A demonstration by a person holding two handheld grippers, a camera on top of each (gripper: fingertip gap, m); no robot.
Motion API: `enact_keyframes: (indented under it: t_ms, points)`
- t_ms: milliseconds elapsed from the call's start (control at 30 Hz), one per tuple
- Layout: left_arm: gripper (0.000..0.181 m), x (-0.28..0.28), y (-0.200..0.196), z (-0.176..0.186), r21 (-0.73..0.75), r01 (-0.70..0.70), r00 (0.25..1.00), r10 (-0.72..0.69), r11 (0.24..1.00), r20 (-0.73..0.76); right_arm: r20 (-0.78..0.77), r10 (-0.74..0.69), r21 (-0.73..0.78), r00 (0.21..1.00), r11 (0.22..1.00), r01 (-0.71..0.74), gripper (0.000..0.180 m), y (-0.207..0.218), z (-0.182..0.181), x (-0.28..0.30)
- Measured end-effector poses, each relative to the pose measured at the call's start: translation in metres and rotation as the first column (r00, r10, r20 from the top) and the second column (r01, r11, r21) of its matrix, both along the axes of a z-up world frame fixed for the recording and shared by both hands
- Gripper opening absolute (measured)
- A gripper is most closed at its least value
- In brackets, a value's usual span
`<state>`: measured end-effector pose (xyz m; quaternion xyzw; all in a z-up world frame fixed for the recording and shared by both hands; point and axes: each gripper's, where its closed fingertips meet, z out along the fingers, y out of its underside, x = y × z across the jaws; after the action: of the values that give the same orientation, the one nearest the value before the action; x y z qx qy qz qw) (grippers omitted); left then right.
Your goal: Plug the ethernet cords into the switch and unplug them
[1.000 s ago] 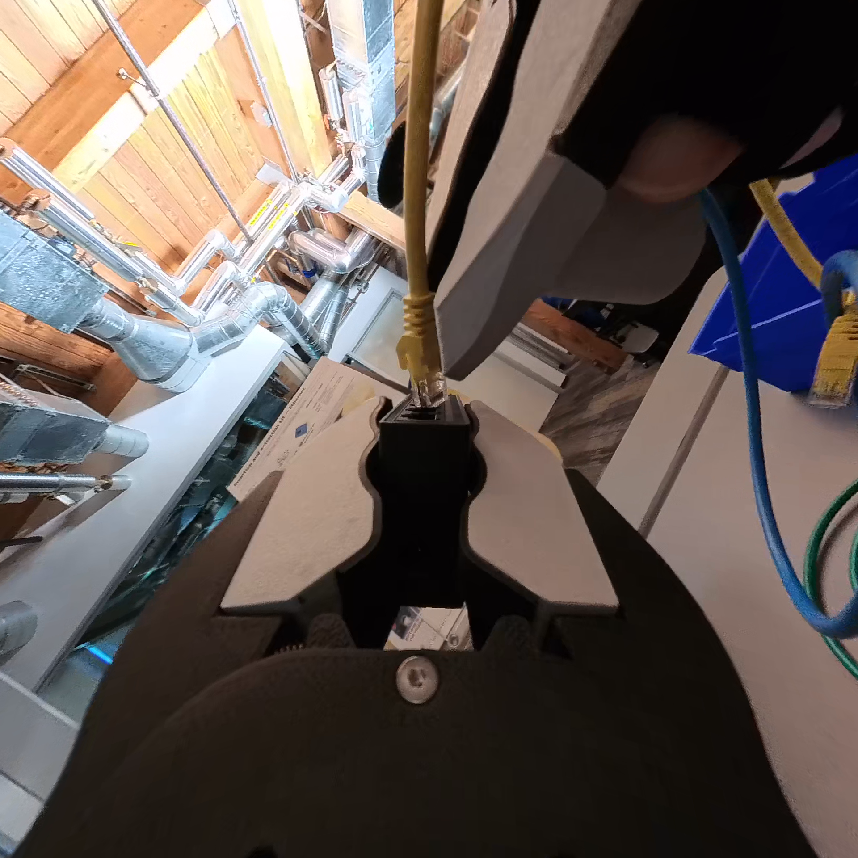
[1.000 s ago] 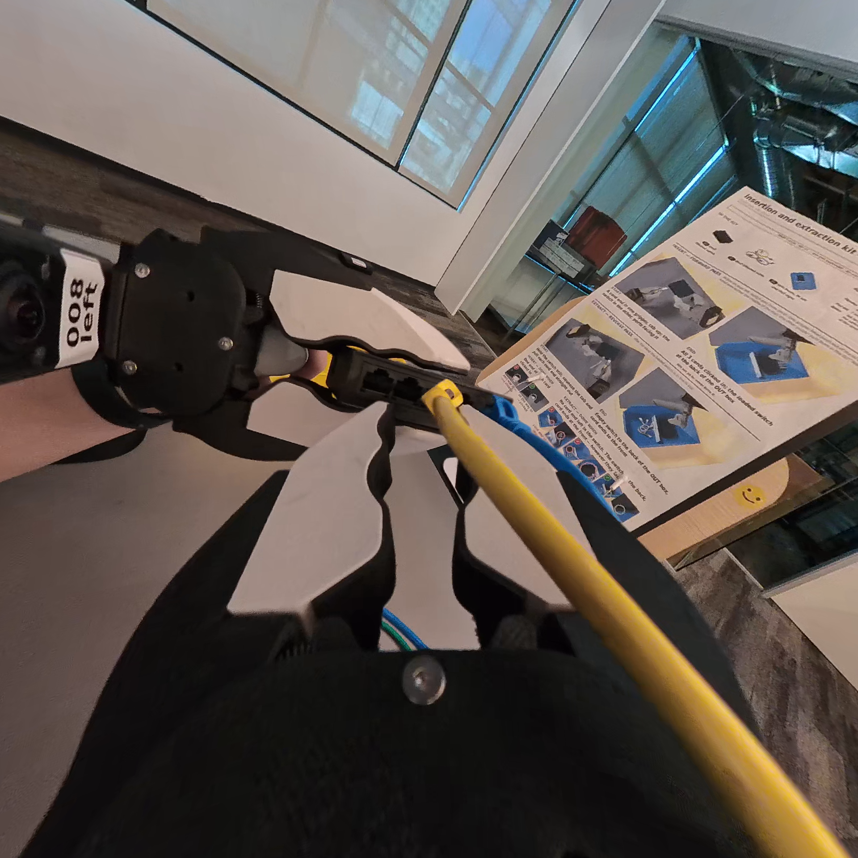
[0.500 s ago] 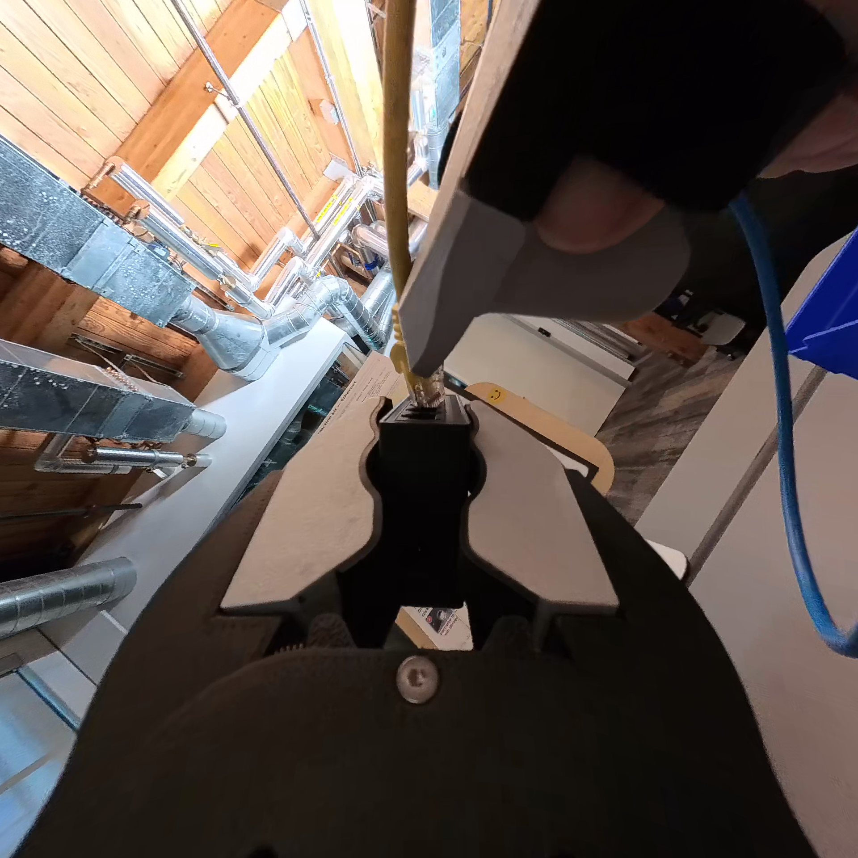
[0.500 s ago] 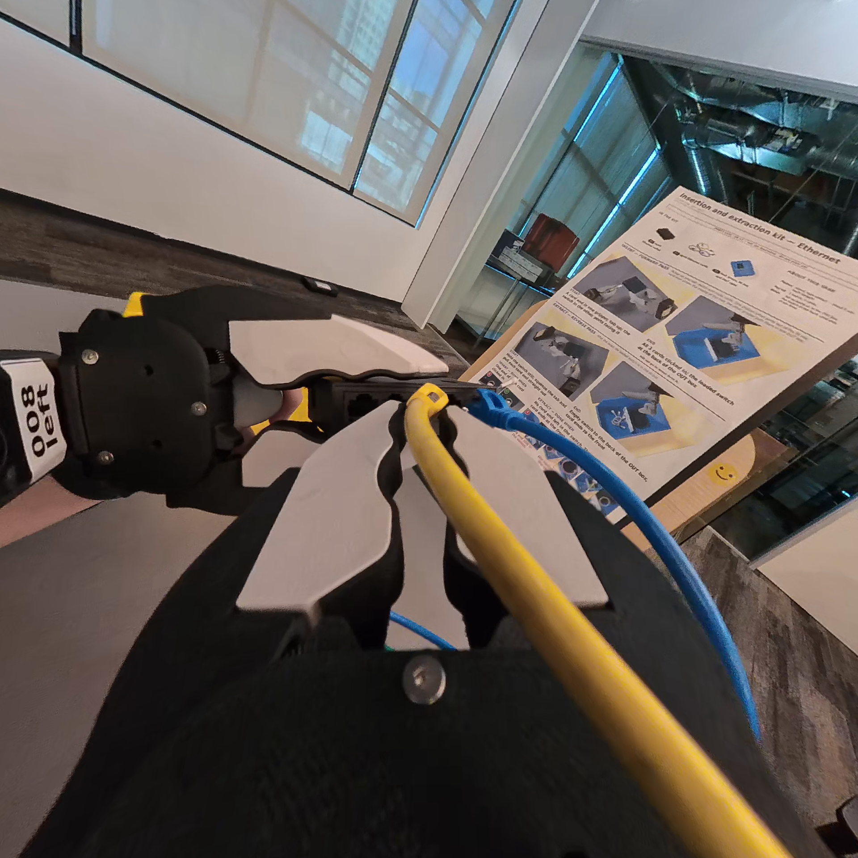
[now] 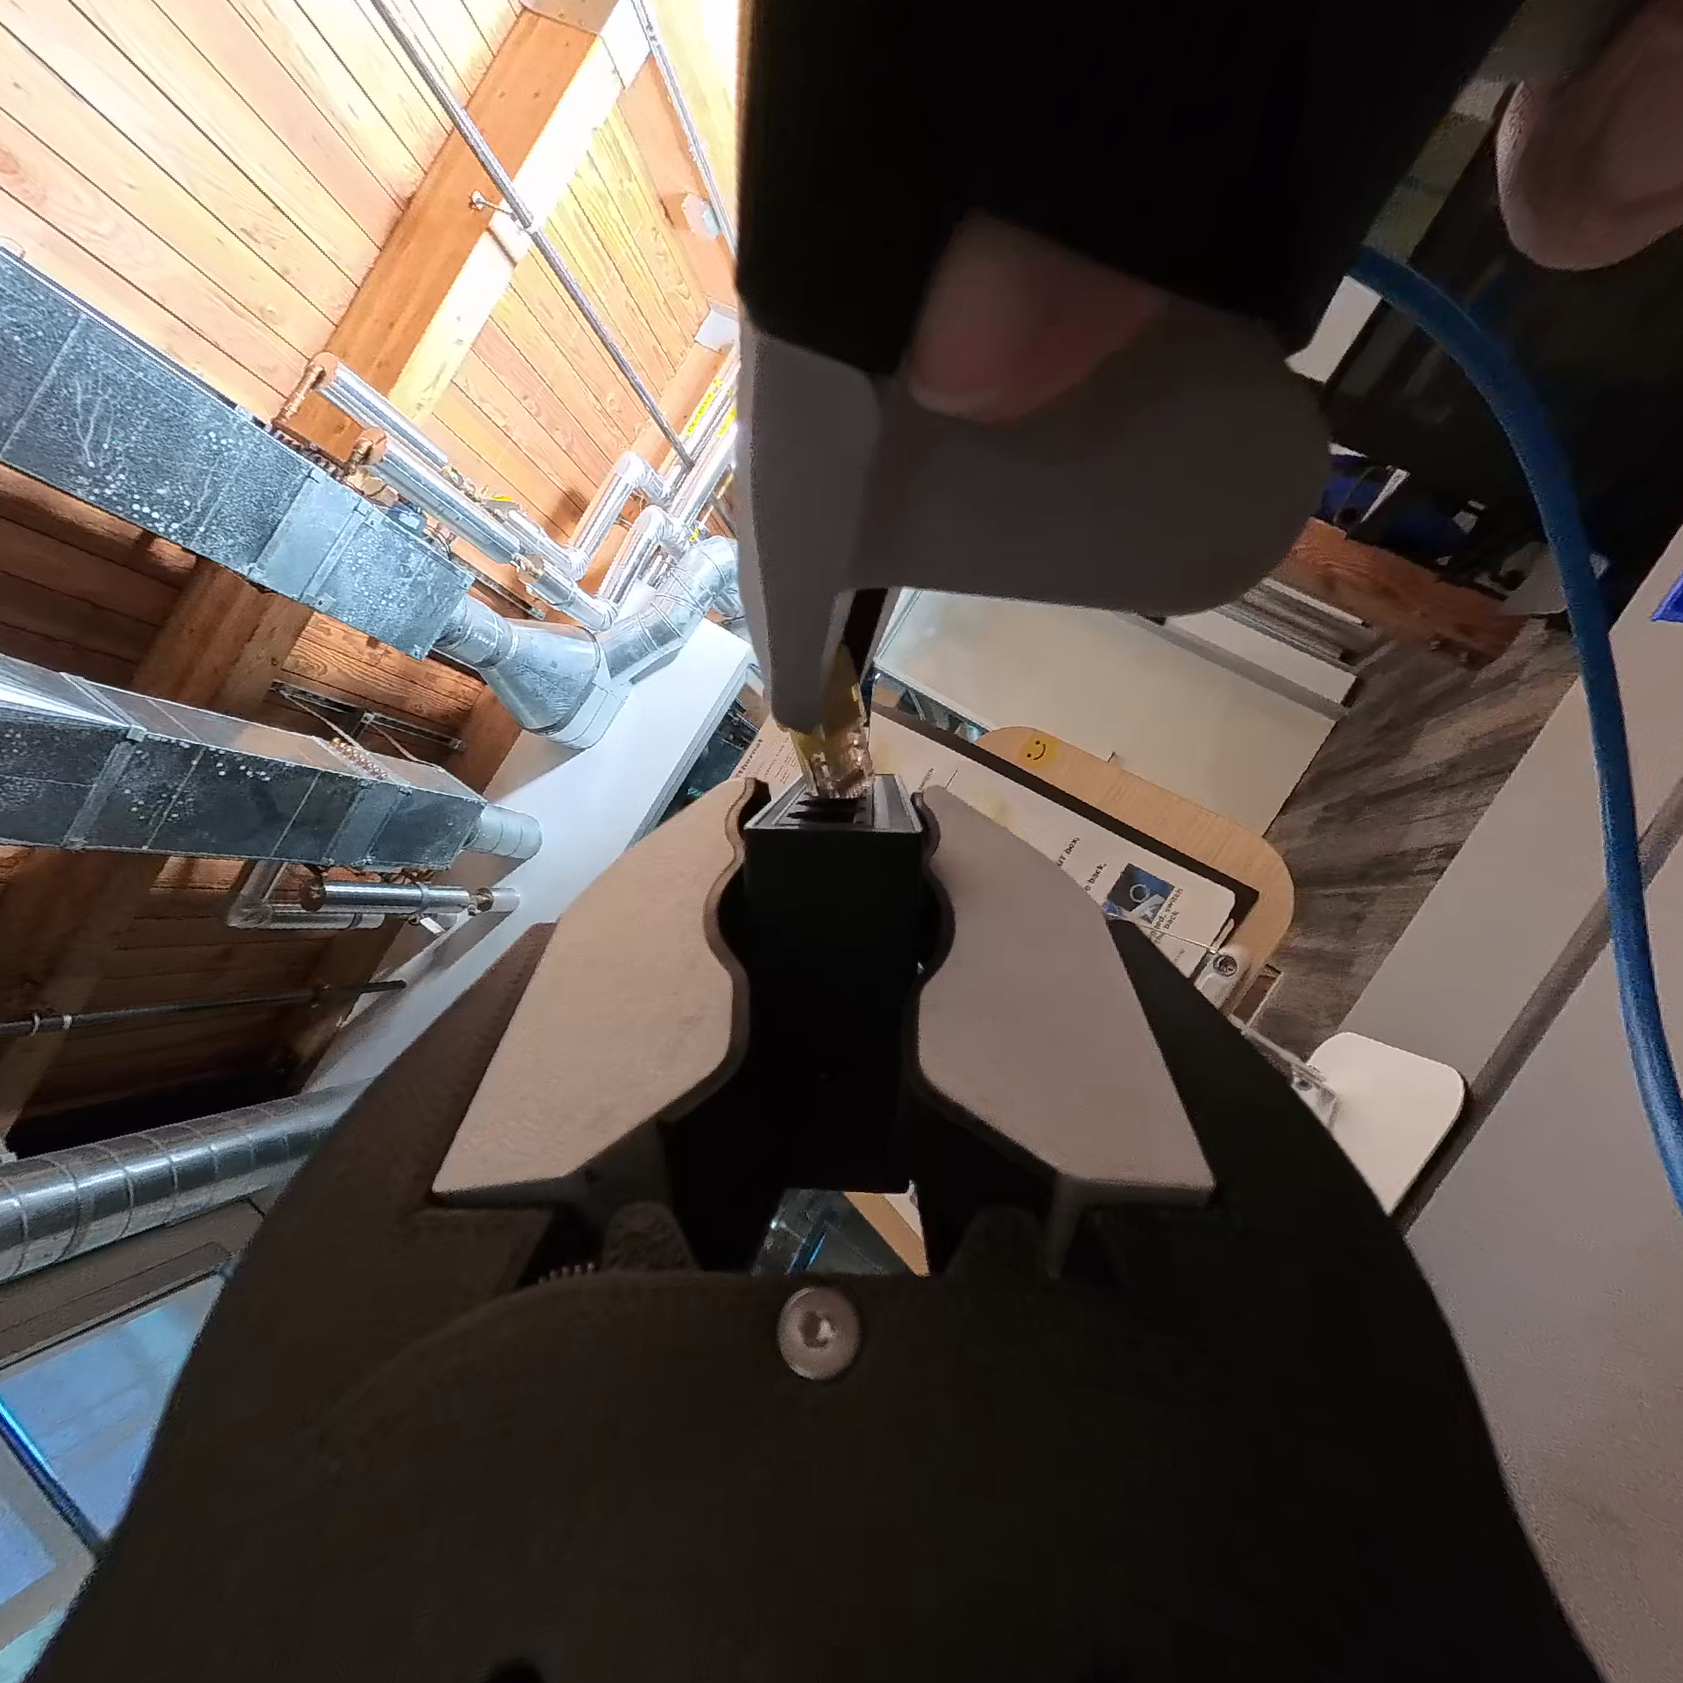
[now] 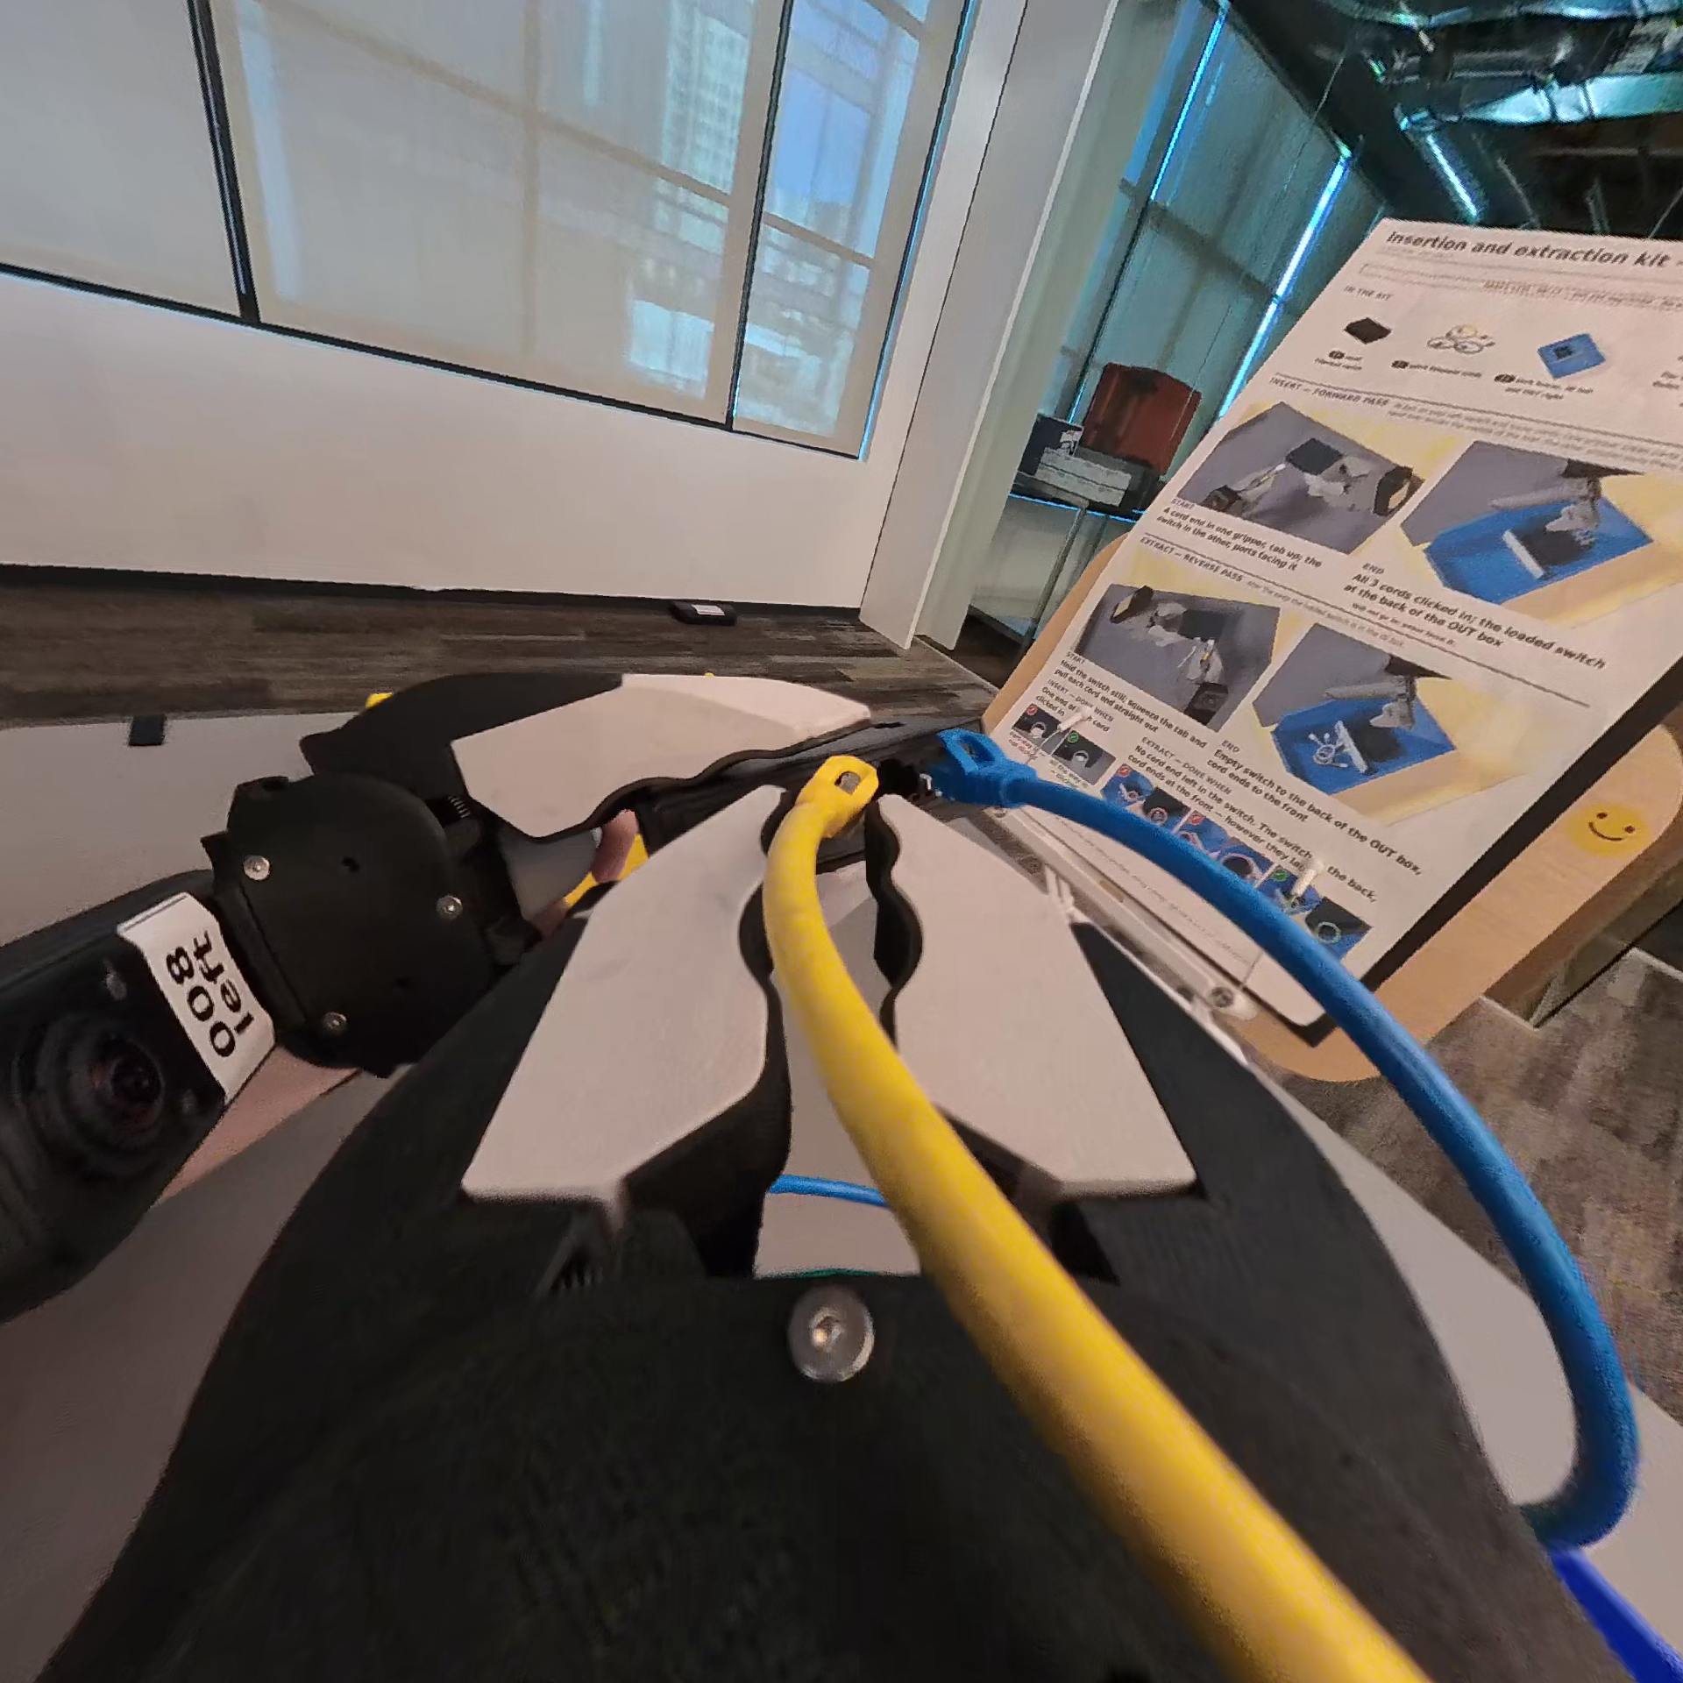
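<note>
My left gripper (image 5: 831,820) is shut on the black switch (image 5: 824,984), ports facing away from the camera. My right gripper (image 5: 820,692) comes in from above, shut on the yellow ethernet cord's plug (image 5: 836,760). The plug tip sits at a port; I cannot tell whether it is fully seated. In the right wrist view the yellow cord (image 6: 820,956) runs between the fingers of my right gripper (image 6: 829,820). The switch (image 6: 729,783) shows edge-on in my left gripper (image 6: 856,729). A blue cord's plug (image 6: 979,765) is in the switch just right of the yellow one.
The blue cord (image 5: 1585,729) loops down at the right over the grey table (image 5: 1548,1275). An instruction board (image 6: 1366,637) on a wooden stand is just behind the switch. A corner of a blue bin (image 5: 1671,592) is at the far right edge. The tips of both grippers are at nearly the same place.
My right gripper has closed in on the switch, and the yellow cord now lies between its fingers instead of beside them. Both grippers have tilted; the blue bin has slid nearly out of the left view.
</note>
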<state>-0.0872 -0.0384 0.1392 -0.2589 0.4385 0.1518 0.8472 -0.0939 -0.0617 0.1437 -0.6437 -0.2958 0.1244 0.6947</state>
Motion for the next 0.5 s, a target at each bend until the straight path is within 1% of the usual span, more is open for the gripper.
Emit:
enact_keyframes:
  t_ms: [300, 400, 500]
  points:
    - [0.029, 0.0002, 0.0036, -0.0027, 0.016, -0.027, 1.000, 0.028, 0.999, -0.012, -0.146, 0.024, -0.077, 0.989, 0.996, -0.036, 0.015, 0.0047, -0.0028, 0.0039]
    - [0.028, 0.0006, 0.0030, -0.0024, -0.013, 0.002, 1.000, -0.002, 1.000, 0.000, -0.098, 0.023, -0.048, 0.995, 0.998, -0.028, 0.015, 0.0046, -0.0028, 0.0037]
    - [0.028, 0.0009, -0.0013, -0.0010, -0.086, 0.097, 0.995, -0.095, 0.992, 0.020, 0.036, 0.020, 0.041, 0.999, 0.999, -0.022, 0.014, 0.0007, -0.0007, 0.0021]
